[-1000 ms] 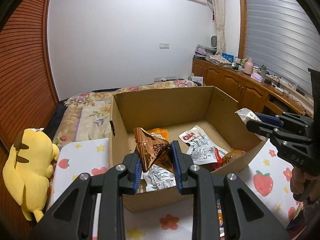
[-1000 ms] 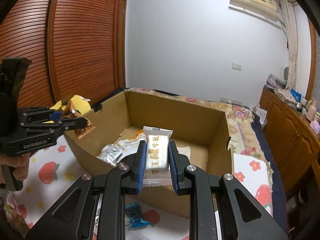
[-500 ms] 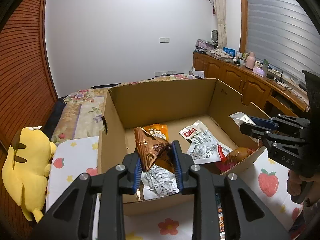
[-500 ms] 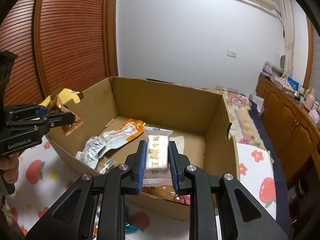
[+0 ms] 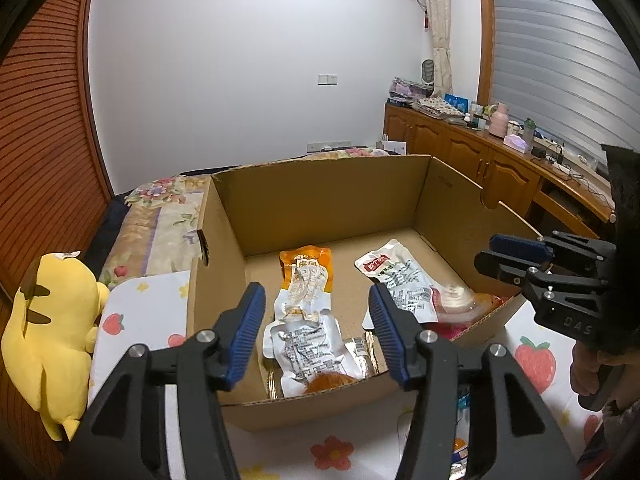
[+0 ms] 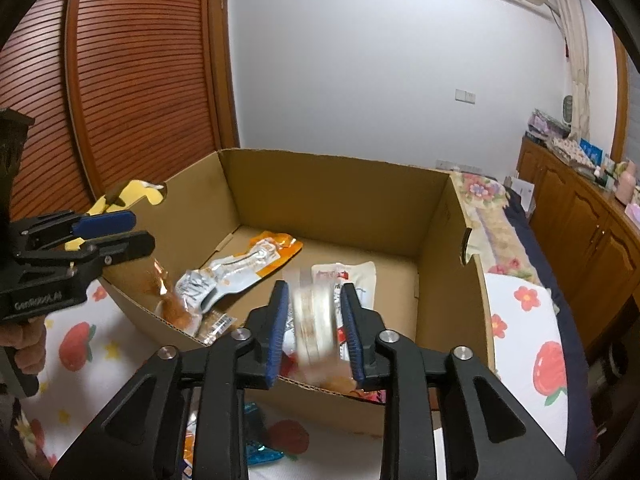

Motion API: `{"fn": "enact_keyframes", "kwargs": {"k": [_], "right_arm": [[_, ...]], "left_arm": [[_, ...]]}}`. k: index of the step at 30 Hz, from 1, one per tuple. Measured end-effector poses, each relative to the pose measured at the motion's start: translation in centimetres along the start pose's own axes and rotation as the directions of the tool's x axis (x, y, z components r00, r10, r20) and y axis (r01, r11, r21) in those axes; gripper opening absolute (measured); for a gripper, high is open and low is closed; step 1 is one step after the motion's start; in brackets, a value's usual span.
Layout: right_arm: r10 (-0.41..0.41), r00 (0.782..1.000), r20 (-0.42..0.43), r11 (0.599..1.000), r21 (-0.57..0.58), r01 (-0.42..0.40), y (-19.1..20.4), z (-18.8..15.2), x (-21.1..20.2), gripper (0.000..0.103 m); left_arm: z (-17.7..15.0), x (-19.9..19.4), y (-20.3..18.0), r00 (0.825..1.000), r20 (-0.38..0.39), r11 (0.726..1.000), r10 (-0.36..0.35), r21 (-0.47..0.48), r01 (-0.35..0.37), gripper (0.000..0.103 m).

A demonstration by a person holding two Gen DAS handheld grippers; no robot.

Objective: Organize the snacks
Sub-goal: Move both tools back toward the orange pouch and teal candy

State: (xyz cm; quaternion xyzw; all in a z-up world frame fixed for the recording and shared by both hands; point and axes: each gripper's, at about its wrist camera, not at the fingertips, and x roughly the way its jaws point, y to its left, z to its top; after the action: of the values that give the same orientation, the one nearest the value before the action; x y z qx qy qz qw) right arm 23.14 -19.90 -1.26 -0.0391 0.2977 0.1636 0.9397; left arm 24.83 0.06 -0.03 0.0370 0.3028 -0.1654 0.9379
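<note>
Over the cardboard box (image 6: 336,188), both tools' jaws had just been opening: the right tool (image 6: 314,330) stood narrow around a blurred white snack bar (image 6: 314,320), long axis twelve-to-six; the left tool (image 5: 316,332) gaped empty.

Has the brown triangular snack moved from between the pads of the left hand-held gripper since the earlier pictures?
Yes. The left hand-held gripper has just been opening, and the brown triangular snack is dropping inside the near-left corner of the cardboard box.

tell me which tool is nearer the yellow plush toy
Left. The left tool is over the box's near-left part, beside the yellow plush toy; the right tool is across the box.
</note>
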Motion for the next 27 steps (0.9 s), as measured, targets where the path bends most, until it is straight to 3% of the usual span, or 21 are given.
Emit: {"fn": "enact_keyframes", "kwargs": {"k": [3,7,11,13,17,24,27], "right_arm": [[0.01,1.0,0.012,1.0,0.005,-0.01,0.0,-0.1,-0.4,0.042],[0.011,0.999,0.04,1.0,-0.002,-0.011,0.4,-0.5,-1.8,0.05],[0.017,0.997,0.077,1.0,-0.002,-0.017,0.8,-1.5,-3.9,0.066],[0.023,0.995,0.093,1.0,0.0,-0.023,0.9,-2.2,-4.9,0.07],[0.038,0.991,0.129,0.999,0.02,-0.041,0.7,-3.7,-6.8,0.088],[0.05,0.993,0.11,0.997,0.052,-0.056,0.3,-6.5,-8.3,0.088],[0.02,0.997,0.08,0.998,0.058,-0.025,0.2,-7.6,-8.4,0.088]], "left_arm": [[-0.2,-0.2,-0.1,1.0,0.0,1.0,-0.001,0.002,0.001,0.057],[-0.5,-1.5,-0.7,0.999,0.037,1.0,-0.01,0.016,0.009,0.081],[-1.1,-3.0,-1.7,0.998,0.069,0.999,-0.003,0.05,-0.001,0.091],[-1.6,-3.7,-2.1,0.996,0.083,0.998,-0.01,0.057,0.005,0.092],[-3.0,-4.6,-2.9,0.996,0.086,0.998,-0.031,0.056,0.026,0.094],[-5.8,-4.1,-4.5,0.997,0.025,0.996,-0.069,0.06,0.068,0.095],[-6.9,-3.2,-5.1,0.996,-0.026,0.994,-0.087,0.071,0.089,0.095]]}}
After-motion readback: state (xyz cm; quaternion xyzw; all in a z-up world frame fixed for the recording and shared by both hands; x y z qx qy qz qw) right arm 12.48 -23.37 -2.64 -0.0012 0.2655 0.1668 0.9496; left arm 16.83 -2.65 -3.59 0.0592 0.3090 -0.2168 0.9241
